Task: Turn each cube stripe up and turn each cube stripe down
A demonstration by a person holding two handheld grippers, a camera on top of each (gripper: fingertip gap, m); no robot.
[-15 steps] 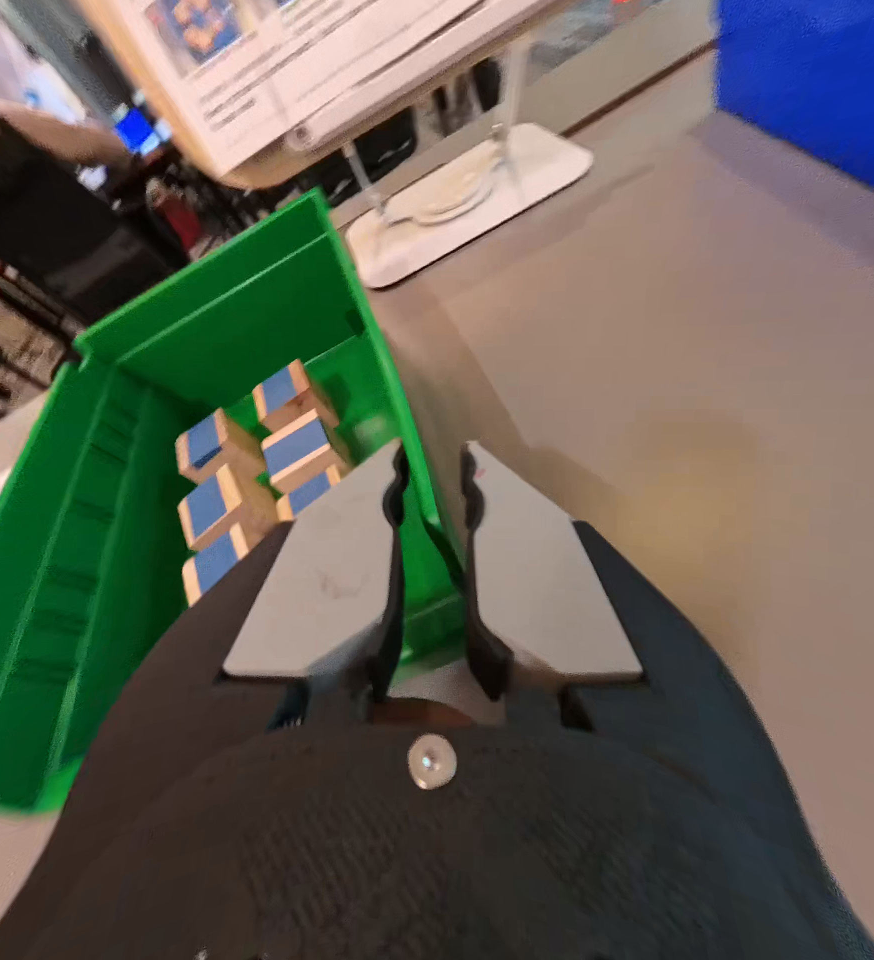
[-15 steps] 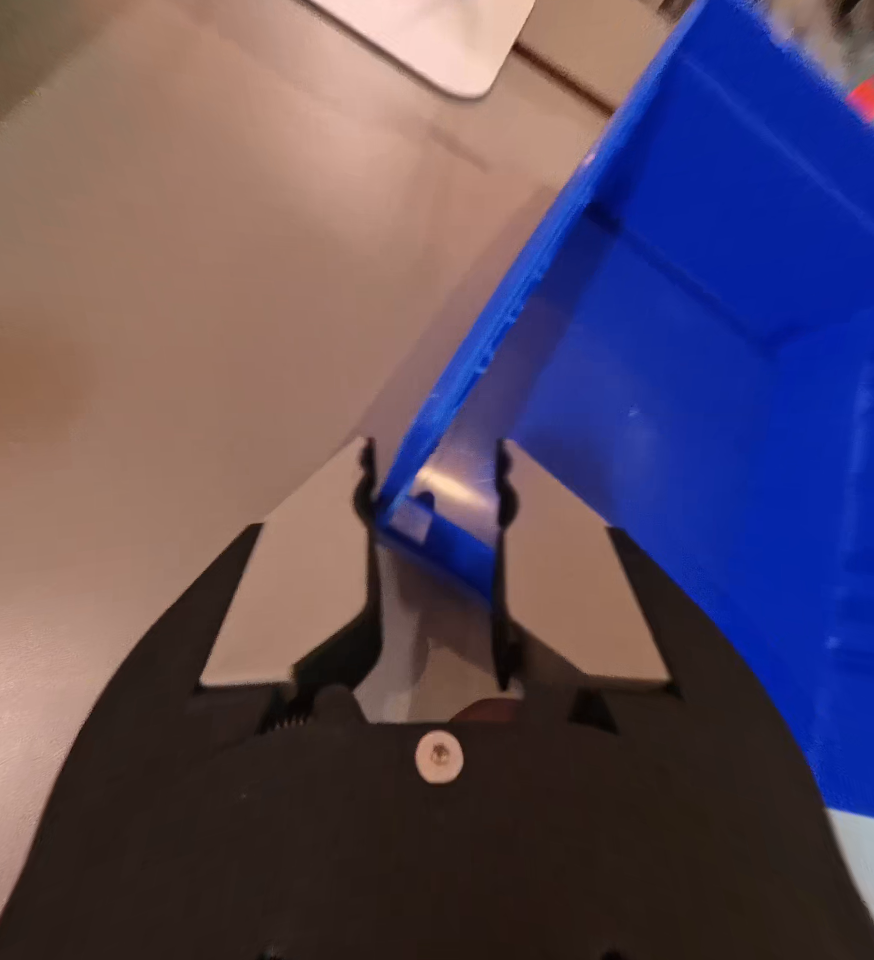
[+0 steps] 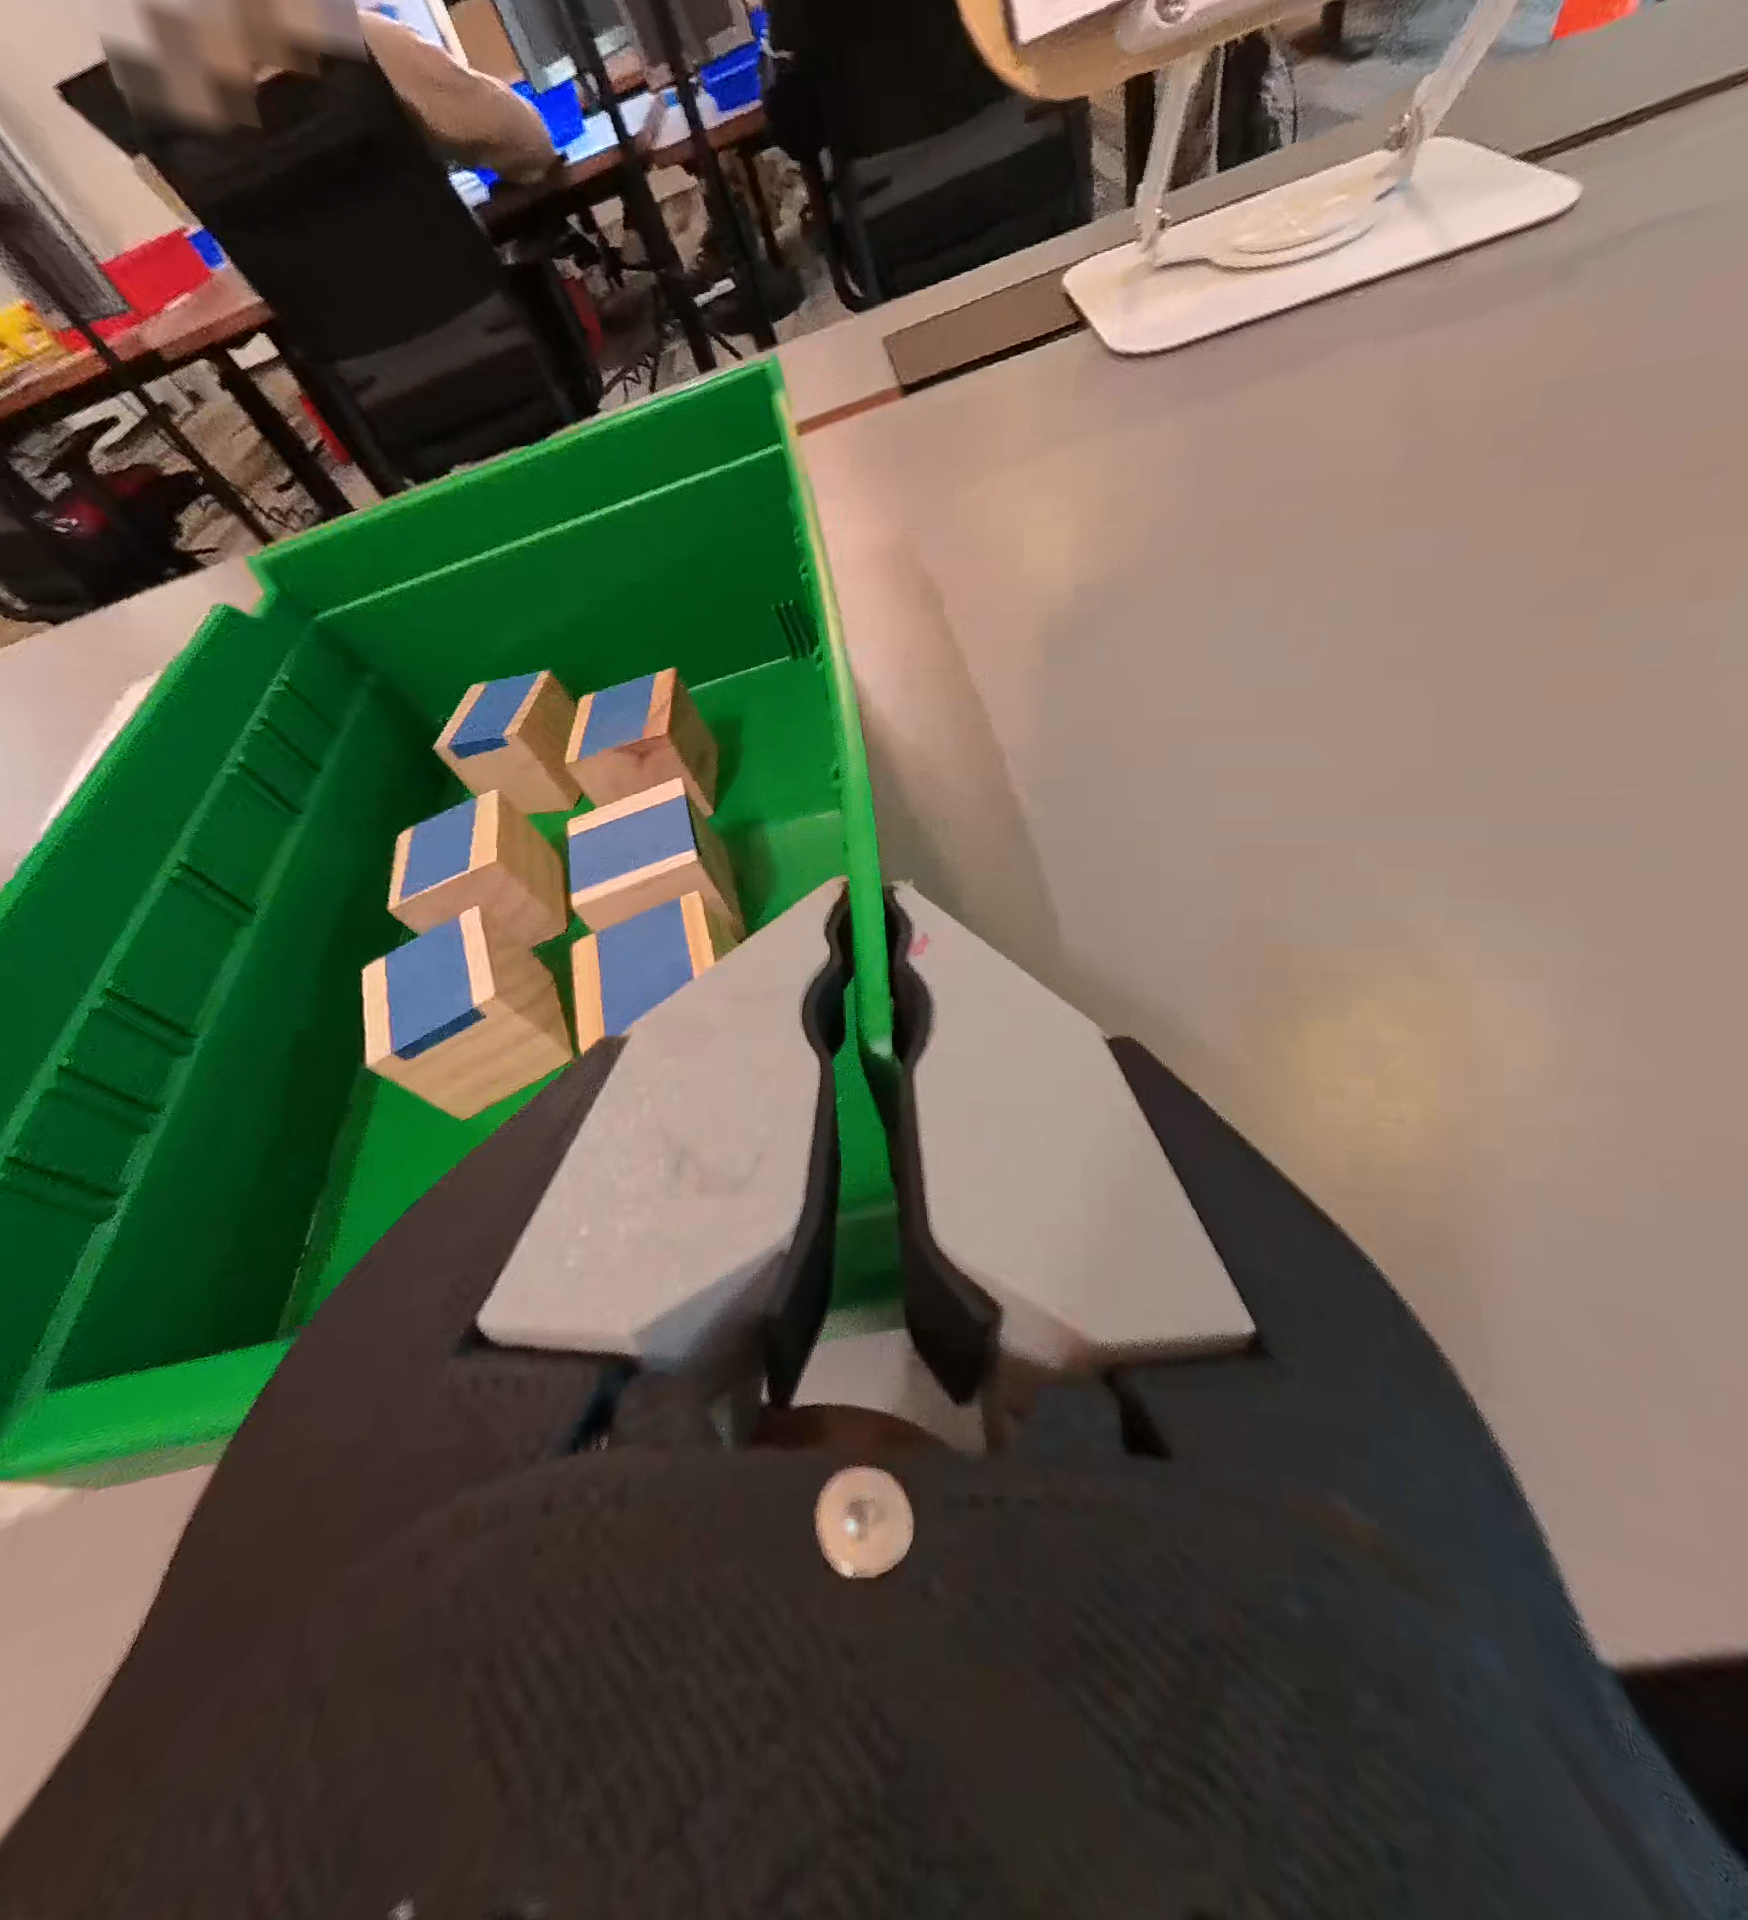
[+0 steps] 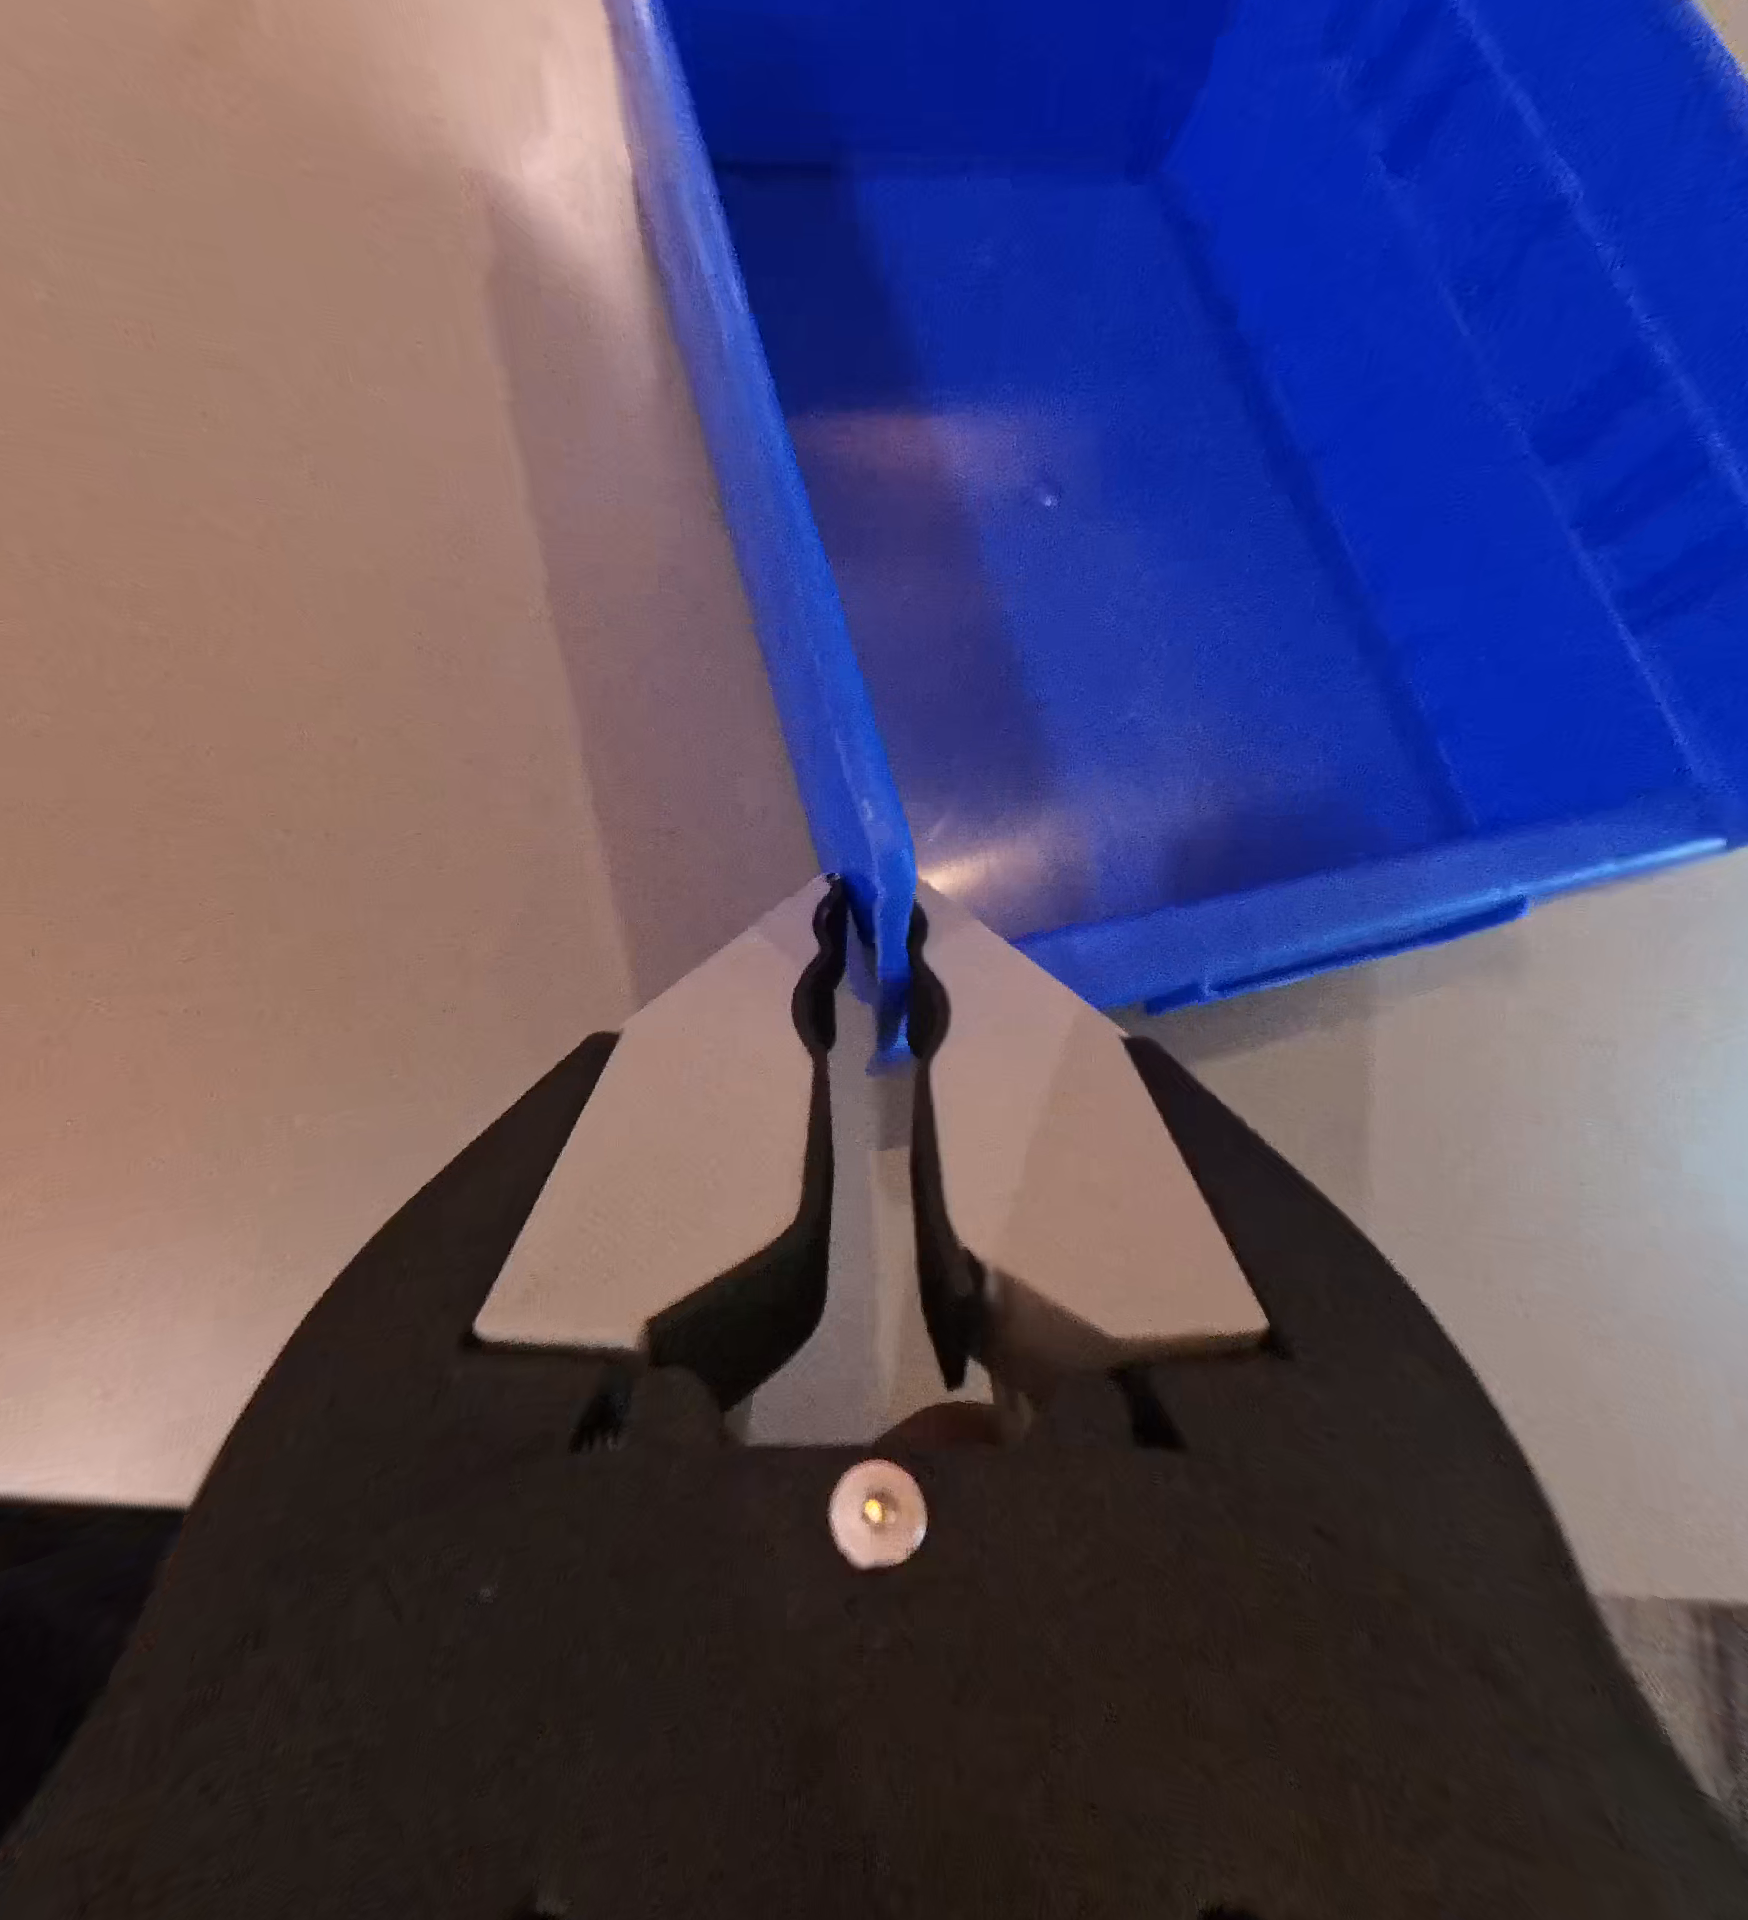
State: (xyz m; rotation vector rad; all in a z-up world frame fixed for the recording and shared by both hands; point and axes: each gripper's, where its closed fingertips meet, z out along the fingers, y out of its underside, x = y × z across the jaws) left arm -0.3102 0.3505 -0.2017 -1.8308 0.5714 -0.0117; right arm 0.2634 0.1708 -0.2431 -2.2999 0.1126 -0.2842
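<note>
Left gripper [image 3: 865, 940]: pinched on the near right wall of the green bin [image 3: 174, 935], one finger inside, one outside.
Right gripper [image 4: 870, 935]: clamped on the near left corner wall of the blue bin [image 4: 776, 582]; nothing shows inside that bin.
Cubes [image 3: 558, 883]: six, lying in two rows on the green bin's floor, just beside the left gripper, every one with its blue stripe facing up.
Step in hand: my guess is the bins are being held or set in place; no cube is being turned right now.
Next move: let go of a wall, open wide enough for a cube, grip its bare wooden sides and roll it over.
Materials: pale wood blocks with square edges and matte blue stripes; bins of glossy moulded plastic, ribbed inside; grey fingers with wavy black pads.
Table [image 3: 1369, 727]: smooth grey top; a white stand base [image 3: 1317, 249] sits well apart, at the back.
</note>
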